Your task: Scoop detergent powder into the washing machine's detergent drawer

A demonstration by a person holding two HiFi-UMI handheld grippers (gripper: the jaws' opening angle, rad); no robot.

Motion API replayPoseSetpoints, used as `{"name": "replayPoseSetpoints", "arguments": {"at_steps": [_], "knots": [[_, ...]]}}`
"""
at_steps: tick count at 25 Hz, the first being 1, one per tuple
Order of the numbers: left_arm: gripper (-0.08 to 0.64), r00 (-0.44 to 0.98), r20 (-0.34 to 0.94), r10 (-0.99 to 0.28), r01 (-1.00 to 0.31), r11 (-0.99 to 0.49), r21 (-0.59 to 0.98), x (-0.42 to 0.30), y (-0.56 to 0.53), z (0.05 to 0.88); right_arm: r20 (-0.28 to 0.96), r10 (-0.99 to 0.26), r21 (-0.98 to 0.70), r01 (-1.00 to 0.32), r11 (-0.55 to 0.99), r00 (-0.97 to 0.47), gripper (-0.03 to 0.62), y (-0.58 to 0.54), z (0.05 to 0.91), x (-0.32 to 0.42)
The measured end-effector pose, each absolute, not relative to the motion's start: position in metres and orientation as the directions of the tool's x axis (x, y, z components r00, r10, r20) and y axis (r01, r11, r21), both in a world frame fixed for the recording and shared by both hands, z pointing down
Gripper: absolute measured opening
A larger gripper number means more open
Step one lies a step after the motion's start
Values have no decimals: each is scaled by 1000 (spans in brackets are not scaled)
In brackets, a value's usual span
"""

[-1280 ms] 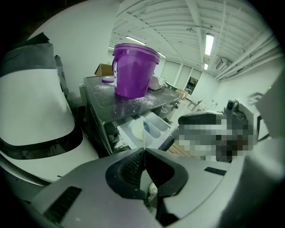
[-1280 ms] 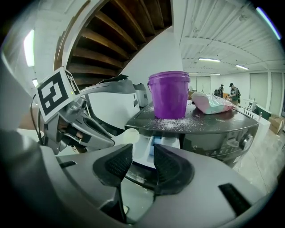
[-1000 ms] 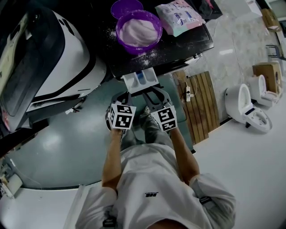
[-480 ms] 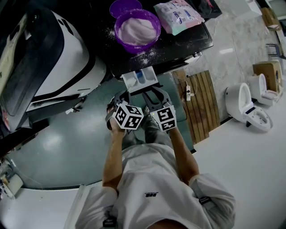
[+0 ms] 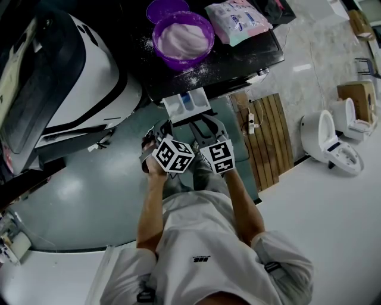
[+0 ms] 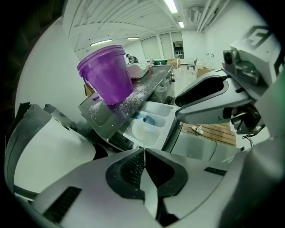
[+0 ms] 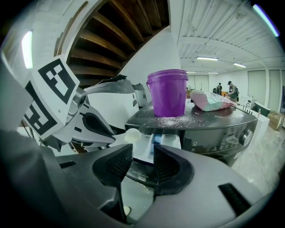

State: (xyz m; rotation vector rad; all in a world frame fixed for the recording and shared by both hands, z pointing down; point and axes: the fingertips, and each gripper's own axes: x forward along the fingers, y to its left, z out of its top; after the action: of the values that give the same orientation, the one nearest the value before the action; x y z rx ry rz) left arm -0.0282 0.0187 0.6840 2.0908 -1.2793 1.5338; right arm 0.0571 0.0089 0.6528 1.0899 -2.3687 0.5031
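Note:
The washing machine's detergent drawer stands pulled out under the black machine top. A purple bucket of white powder sits on that top. My left gripper is shut on the thin handle of a white scoop, whose bowl hangs over the drawer. In the right gripper view the scoop shows at the drawer's left edge, in front of the bucket. My right gripper hovers just right of the left one, open with nothing between its fingers.
Spilled powder dusts the machine top beside a purple lid and a pink-and-teal detergent bag. A white appliance stands to the left. A wooden pallet and toilets are on the floor at right.
My left gripper has rolled in place, its marker cube turning, with the scoop still in it. The right gripper has stayed put.

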Motion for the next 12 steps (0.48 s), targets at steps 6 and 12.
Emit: {"name": "replayPoseSetpoints", "arguments": {"at_steps": [6, 12], "knots": [[15, 52, 858, -512, -752, -586, -304, -29, 16, 680, 560, -605, -126, -780, 612, -565, 146, 9, 654, 56], [15, 29, 861, -507, -722, -607, -333, -28, 17, 685, 564, -601, -129, -780, 613, -566, 146, 11, 654, 55]]}}
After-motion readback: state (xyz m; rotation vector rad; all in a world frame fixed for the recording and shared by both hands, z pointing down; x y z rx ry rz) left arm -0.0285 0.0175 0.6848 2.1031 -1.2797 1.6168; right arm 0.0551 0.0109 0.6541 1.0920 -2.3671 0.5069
